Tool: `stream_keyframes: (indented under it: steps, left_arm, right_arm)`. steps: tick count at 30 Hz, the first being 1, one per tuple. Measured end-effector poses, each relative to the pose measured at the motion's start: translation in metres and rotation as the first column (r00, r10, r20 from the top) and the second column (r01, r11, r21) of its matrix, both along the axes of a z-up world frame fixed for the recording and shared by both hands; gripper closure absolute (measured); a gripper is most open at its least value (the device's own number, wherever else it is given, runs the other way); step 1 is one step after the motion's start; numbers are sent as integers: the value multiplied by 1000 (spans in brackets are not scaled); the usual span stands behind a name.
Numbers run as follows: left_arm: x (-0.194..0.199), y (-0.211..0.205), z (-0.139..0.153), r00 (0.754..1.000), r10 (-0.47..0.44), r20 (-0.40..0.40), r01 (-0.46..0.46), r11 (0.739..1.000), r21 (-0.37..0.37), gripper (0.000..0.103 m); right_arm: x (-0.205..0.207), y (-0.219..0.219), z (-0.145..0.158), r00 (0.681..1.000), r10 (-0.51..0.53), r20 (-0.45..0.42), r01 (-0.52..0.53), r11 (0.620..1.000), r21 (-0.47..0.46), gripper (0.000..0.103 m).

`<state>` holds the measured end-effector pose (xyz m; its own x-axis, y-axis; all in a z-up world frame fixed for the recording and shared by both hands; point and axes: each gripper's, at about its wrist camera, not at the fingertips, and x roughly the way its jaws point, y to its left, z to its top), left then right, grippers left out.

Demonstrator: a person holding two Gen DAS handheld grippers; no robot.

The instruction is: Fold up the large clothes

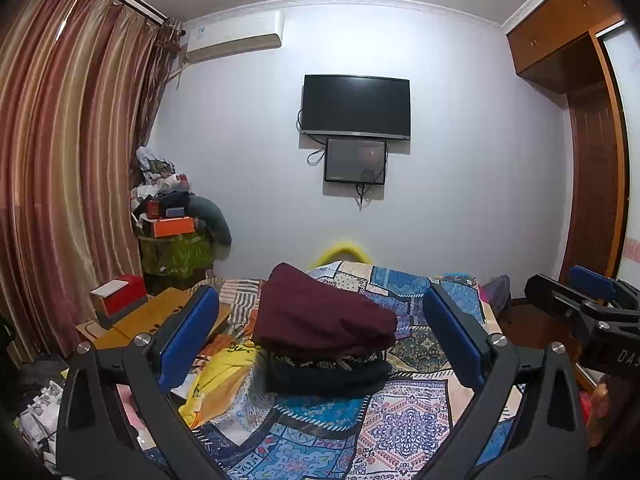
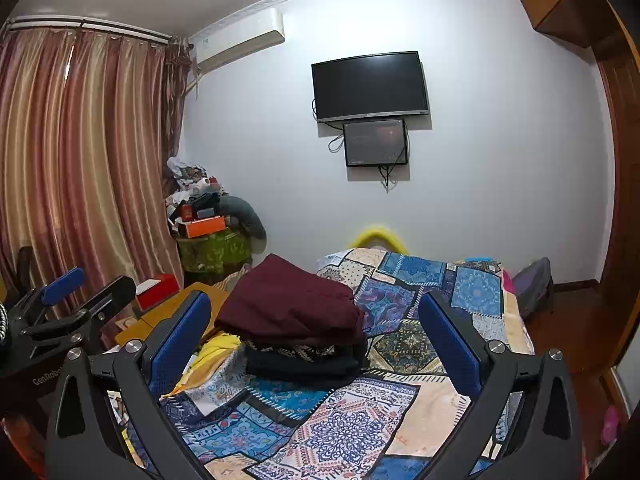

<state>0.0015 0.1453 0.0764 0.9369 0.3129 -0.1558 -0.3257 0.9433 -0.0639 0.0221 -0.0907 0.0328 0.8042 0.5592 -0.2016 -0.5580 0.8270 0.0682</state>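
A folded maroon garment (image 1: 320, 312), soft matte cloth with a rounded, slightly domed top, lies uppermost on a stack of three folded pieces: beneath it a dark garment with a pale batik print (image 1: 324, 360), and at the bottom a plain black garment (image 1: 328, 378). The stack sits on the bed (image 2: 404, 412), on a glossy patchwork bedspread of blue, cream and purple panels, toward the bed's left side. The maroon piece's long axis runs roughly from the near right toward the far left, its far end raised. A crumpled yellow cloth (image 1: 216, 380) lies just beside the stack on the left. The left claw (image 1: 320, 336) stands wide open, holding nothing, its two blue textured pads flanking the stack in its view. The right claw (image 2: 316, 334) is likewise spread wide and empty.
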Motion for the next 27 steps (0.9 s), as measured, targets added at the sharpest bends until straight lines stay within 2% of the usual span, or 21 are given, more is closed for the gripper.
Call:
stream_keyframes:
  steps: [27]
  left_arm:
    - [-2, -1, 1, 999, -54, -1, 54, 999, -5, 1]
  right_arm:
    - [-1, -4, 1, 1000, -7, 7, 7, 1000, 2, 0]
